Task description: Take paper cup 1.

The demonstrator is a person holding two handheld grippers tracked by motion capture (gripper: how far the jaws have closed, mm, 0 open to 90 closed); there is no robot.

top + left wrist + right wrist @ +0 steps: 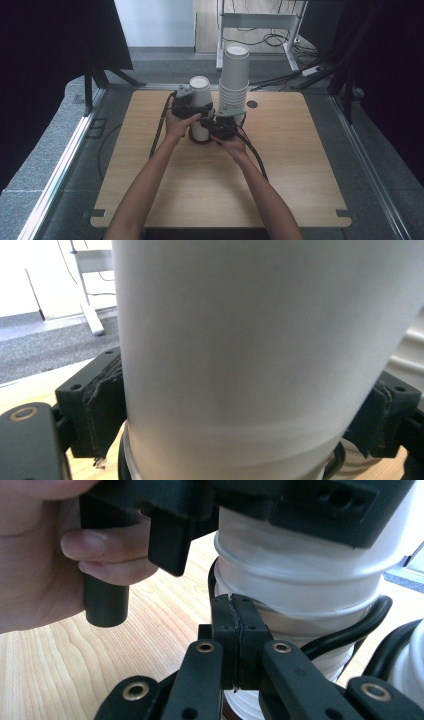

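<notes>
Two stacks of upturned white paper cups stand at the table's far middle: a tall stack (234, 80) and a shorter stack (200, 107) to its left. My left gripper (196, 106) is shut on the top cup (250, 350) of the shorter stack, its black pads (105, 405) pressing on both sides of the cup's wall. My right gripper (234, 611) is shut low down, with its tips against the ribbed rims of the lower cups (295, 585). Whether it nips a rim I cannot tell. In the high view the right gripper (214, 125) sits at the short stack's base.
Black cables (350, 630) curl around the foot of the stacks and trail back along both forearms. A hand (40, 555) holds the left gripper's body close above the right one. The wooden table (300, 165) has a grommet hole (252, 104) beside the tall stack.
</notes>
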